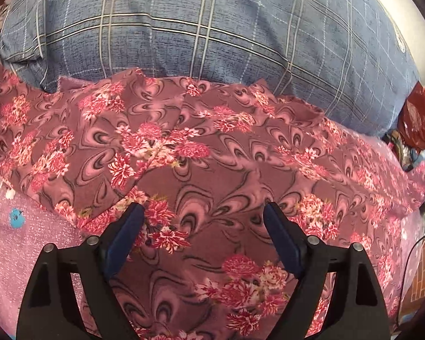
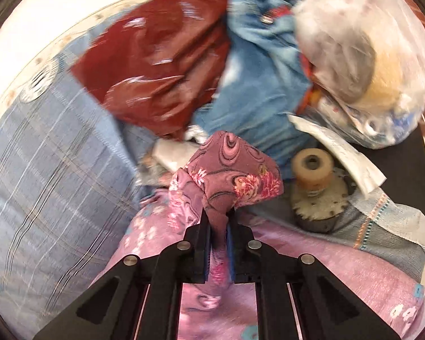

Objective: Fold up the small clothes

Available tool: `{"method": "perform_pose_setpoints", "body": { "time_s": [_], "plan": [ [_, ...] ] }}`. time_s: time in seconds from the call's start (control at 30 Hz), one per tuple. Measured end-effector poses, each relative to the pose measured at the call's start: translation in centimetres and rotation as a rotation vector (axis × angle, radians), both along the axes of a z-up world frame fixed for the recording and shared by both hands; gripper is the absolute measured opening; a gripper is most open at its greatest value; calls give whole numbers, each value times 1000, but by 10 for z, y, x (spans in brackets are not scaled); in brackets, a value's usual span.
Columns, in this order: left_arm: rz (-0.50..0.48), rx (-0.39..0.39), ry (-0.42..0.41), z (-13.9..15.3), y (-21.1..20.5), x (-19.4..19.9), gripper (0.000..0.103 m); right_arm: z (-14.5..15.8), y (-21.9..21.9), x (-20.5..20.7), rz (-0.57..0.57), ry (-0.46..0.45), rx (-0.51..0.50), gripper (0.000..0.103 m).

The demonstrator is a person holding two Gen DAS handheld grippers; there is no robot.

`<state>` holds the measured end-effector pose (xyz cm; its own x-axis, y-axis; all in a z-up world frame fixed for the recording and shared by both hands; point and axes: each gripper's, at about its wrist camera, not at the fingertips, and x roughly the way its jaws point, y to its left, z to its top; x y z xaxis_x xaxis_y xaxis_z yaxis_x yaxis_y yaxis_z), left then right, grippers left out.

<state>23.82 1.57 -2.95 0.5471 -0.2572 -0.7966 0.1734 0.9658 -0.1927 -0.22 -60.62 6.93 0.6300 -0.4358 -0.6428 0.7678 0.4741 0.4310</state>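
Note:
A maroon floral garment (image 1: 201,153) lies spread across the pink bedsheet (image 1: 28,240), partly folded with creased layers at the back. My left gripper (image 1: 204,212) is open just above the cloth, its blue-padded fingers (image 1: 133,226) on either side of a flat patch. In the right wrist view my right gripper (image 2: 218,215) is shut on a bunched corner of the same floral garment (image 2: 235,172), lifted off the sheet (image 2: 325,269).
A blue plaid pillow (image 1: 198,28) lies behind the garment and shows in the right wrist view (image 2: 42,155). A dark red bag (image 2: 161,65), blue cloth (image 2: 257,85), a clear plastic bag (image 2: 368,42) and a round spool-like object (image 2: 314,187) crowd the right side.

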Motion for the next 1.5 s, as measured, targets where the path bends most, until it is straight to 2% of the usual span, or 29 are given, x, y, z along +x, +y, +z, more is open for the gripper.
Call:
{"method": "perform_pose_setpoints", "body": {
  "time_s": [0.13,0.33,0.6,0.87,0.97,1.0,1.03,1.17,1.27,1.4,1.5],
  "plan": [
    [-8,20,8,-1,-3,-1,86,17,37,29,139,-19,-20,9],
    [-5,-70,44,5,9,-2,86,23,135,80,418,-17,-6,9],
    [24,-163,83,16,34,-1,86,7,284,144,727,31,-9,9],
    [82,-237,53,32,68,-3,86,-18,426,177,992,80,-15,10],
    [88,-259,59,31,73,-3,86,-34,468,179,1089,90,35,19],
    [84,-270,63,31,74,-3,86,-42,480,179,1113,113,62,27],
    [76,-282,69,29,75,-3,86,-51,488,176,1134,138,92,31],
    [39,-302,87,25,66,-3,86,-73,508,147,1249,204,201,32],
    [-35,-349,116,23,51,-6,86,-70,497,112,1296,220,163,38],
    [-150,-434,176,17,25,-16,86,-64,446,70,1216,199,153,43],
    [-164,-454,209,16,2,-15,86,-63,399,42,1127,176,176,45]
  ]
}}
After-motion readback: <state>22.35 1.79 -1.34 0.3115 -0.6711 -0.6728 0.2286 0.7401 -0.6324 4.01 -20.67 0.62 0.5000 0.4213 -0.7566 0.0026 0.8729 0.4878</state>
